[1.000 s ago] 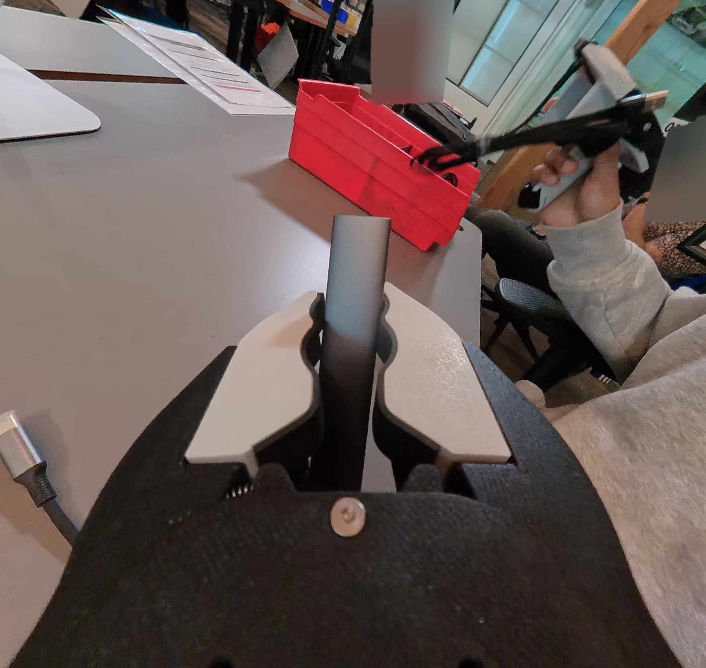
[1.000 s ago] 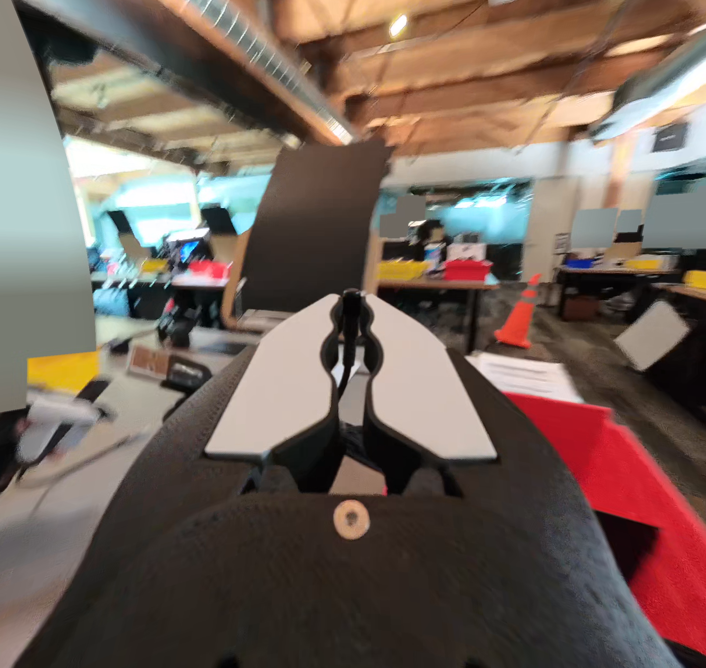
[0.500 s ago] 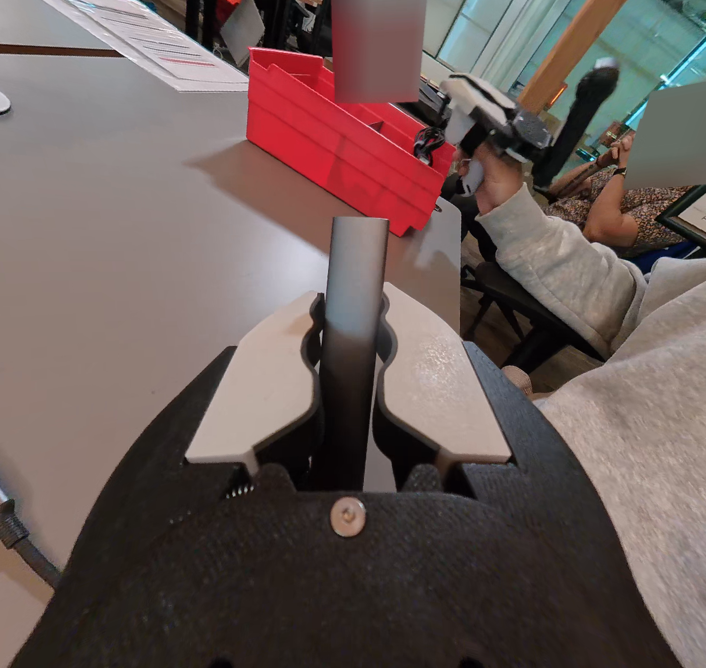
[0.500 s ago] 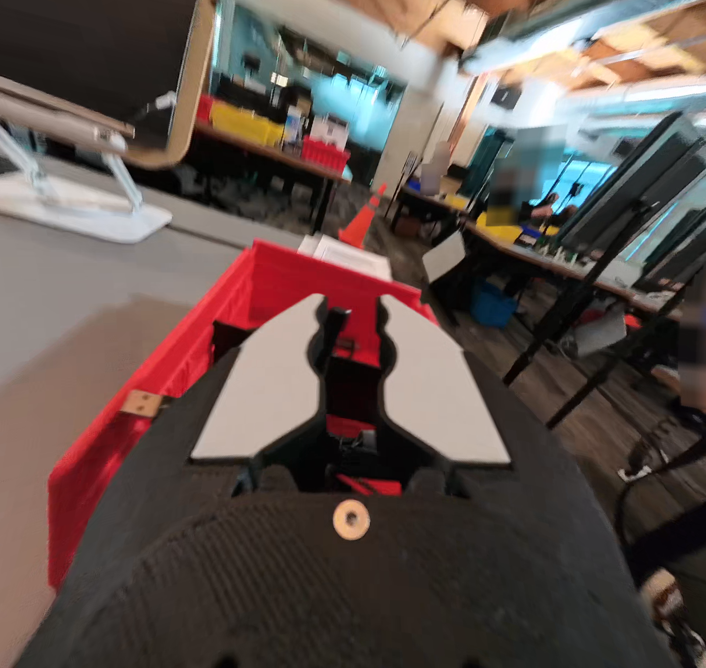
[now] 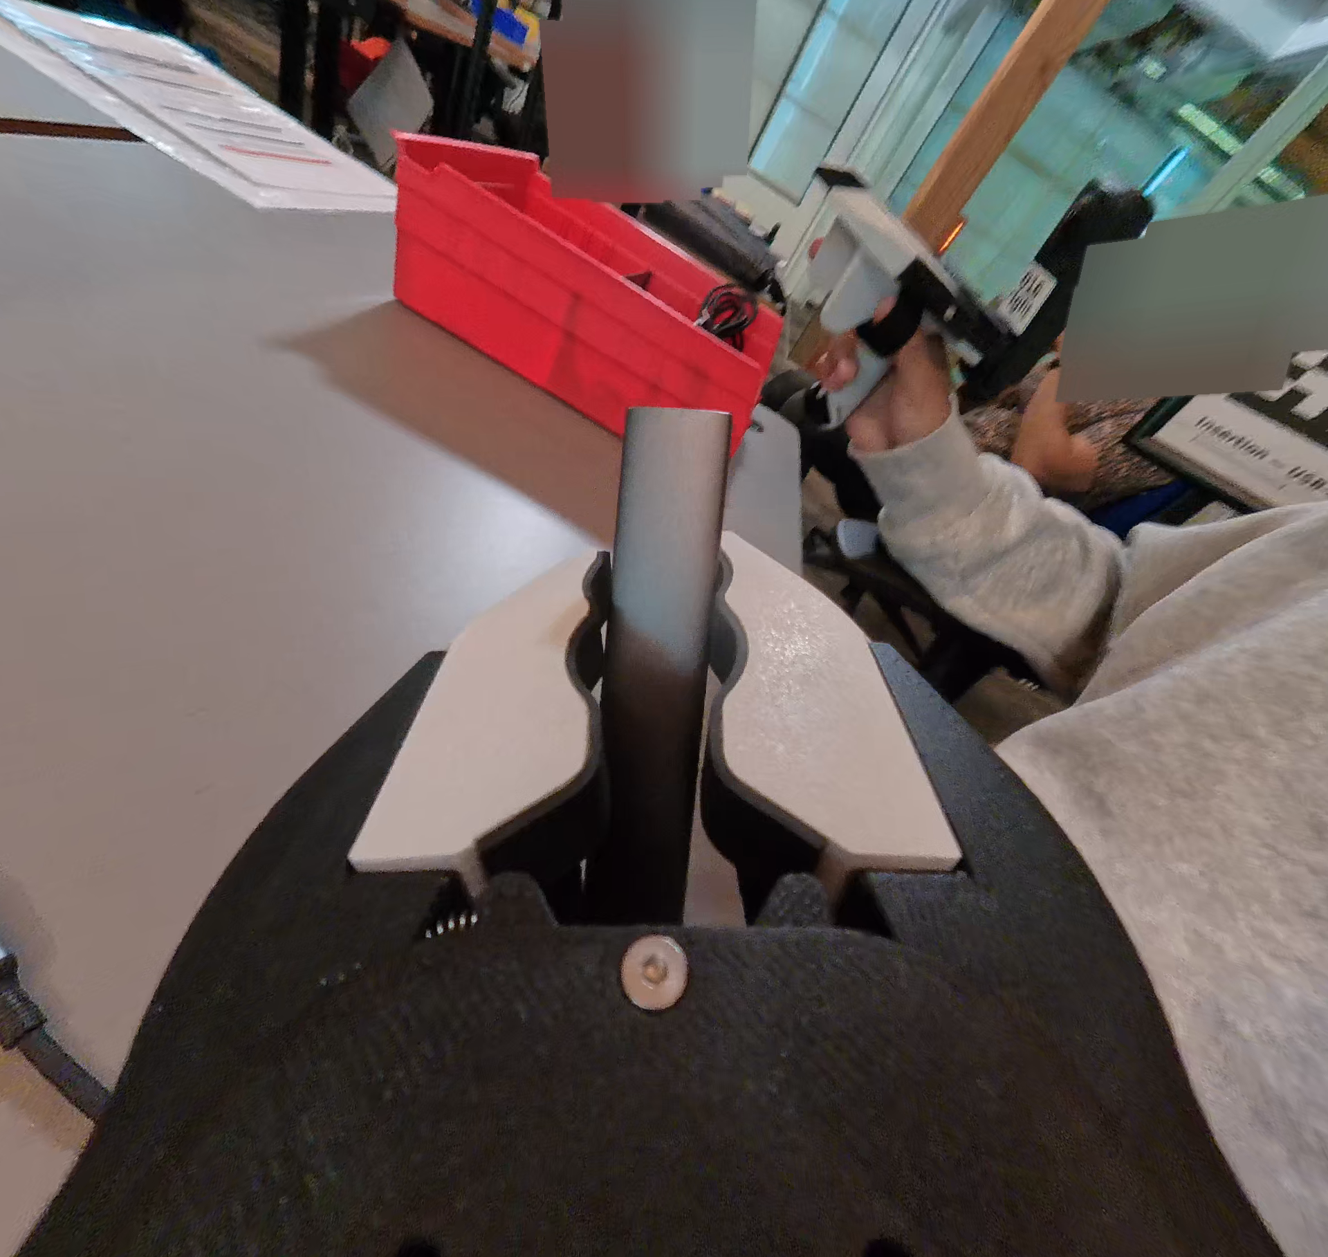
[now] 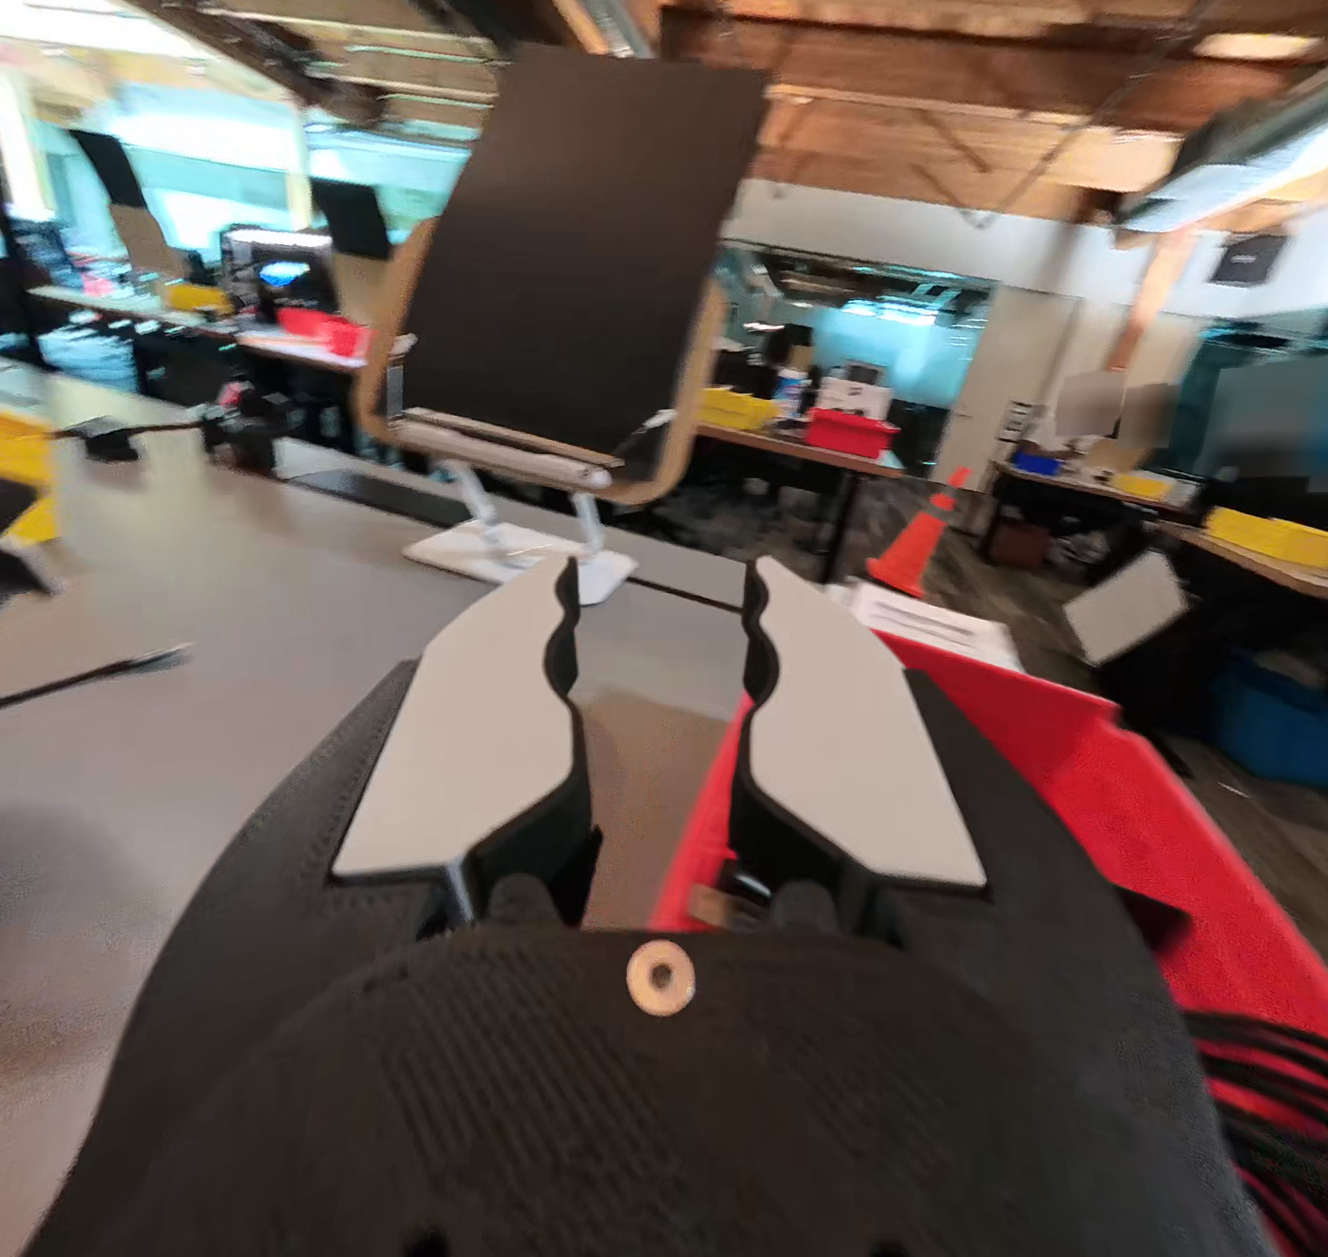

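The left hand-held gripper (image 5: 661, 575) is clamped on a dark grey metal tube (image 5: 672, 525) pointing toward 12 o'clock over the grey tabletop (image 5: 215, 468). The right hand-held gripper (image 6: 657, 593) stands apart and empty over a red bin (image 6: 1121, 791). A black-and-red cable coil (image 5: 727, 310) lies in the bin. The tube's lower end is hidden; the right view is blurred.

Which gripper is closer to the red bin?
Right. The right gripper is open just above the red bin's near end; the left gripper, shut on a grey tube, stays back over the table.
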Action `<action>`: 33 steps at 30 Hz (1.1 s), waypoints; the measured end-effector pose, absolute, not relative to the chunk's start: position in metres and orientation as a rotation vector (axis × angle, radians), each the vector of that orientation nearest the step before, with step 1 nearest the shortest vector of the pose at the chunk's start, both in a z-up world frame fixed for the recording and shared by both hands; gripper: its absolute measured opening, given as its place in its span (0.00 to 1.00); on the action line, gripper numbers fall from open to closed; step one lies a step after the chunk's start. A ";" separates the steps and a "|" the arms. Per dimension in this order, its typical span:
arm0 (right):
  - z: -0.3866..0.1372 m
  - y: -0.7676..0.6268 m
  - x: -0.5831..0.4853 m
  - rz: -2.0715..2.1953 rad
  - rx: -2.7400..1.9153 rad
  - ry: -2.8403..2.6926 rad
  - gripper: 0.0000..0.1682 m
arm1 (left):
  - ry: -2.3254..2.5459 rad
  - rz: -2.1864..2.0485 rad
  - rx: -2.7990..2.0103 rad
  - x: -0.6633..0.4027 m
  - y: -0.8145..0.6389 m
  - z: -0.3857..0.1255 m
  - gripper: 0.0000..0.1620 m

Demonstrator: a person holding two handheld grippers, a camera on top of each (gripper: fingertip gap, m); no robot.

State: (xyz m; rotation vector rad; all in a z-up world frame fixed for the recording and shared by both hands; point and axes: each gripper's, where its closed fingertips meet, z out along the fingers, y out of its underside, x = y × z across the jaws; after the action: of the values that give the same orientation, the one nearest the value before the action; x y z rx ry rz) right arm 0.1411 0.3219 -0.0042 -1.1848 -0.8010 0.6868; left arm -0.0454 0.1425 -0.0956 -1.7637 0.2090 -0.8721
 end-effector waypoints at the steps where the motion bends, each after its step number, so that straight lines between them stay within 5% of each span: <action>1: -0.009 0.306 0.125 0.713 -1.173 -0.864 0.26 | 0.211 -0.908 -1.732 -0.043 0.141 -0.091 0.16; 10: -0.063 0.202 0.040 0.767 -1.065 -1.283 0.24 | 0.272 -1.197 -1.280 -0.035 0.119 -0.032 0.15; 28: -0.096 0.090 -0.001 1.592 -1.317 -1.381 0.24 | 0.341 -1.313 -1.151 0.041 0.113 -0.015 0.14; 33: -0.097 0.088 0.002 1.713 -1.365 -1.398 0.16 | 0.348 -1.293 -1.186 0.047 0.116 -0.020 0.15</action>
State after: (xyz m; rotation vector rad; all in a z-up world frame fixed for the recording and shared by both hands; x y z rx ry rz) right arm 0.0022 0.0879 -0.0970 -1.3650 -1.3978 1.7134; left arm 0.0471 0.1162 -0.0205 -1.1859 0.3481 -1.2926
